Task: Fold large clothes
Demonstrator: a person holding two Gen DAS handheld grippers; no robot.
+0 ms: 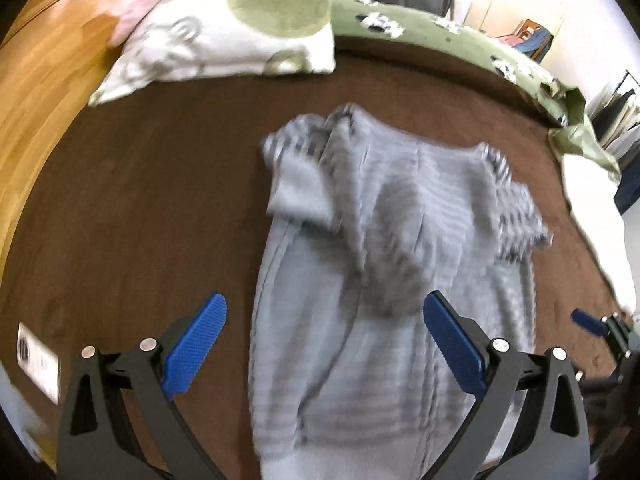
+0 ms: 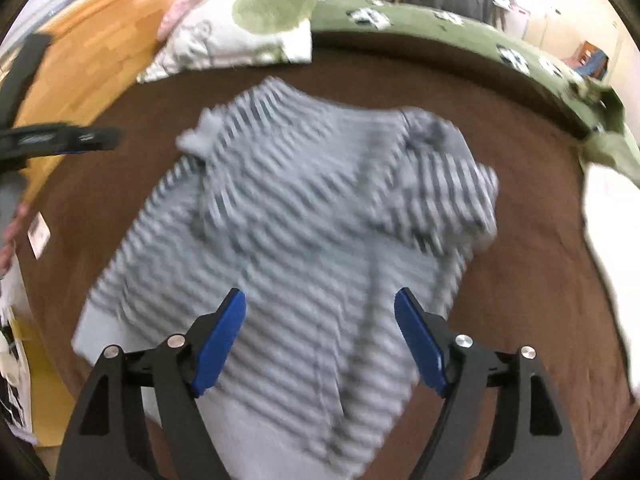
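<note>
Lying flat on the brown bed cover (image 2: 520, 200) is a grey-and-white striped sweater (image 2: 304, 216), soft knit w/ horizontal stripes, plain pale hem band at the near end. Fabric is rumpled; one sleeve is folded in over the body at the right shoulder, another bunched at the left. Cover is short-pile, matte. A fleecy white pillow (image 1: 224, 28) w/ green patches sits at the far edge, apart from the sweater; a green patterned blanket (image 2: 460, 32) runs along the far-right edge. Wood floor (image 1: 48, 64) shows at left. Bare cover surrounds the sweater on left, right and far sides.

Left gripper (image 1: 324, 344): jaws apart, blue ribbed pads, above the sweater's lower body, nothing between them. Right gripper (image 2: 320, 340): jaws apart, above the hem area, not gripping. Frames are motion-blurred.
</note>
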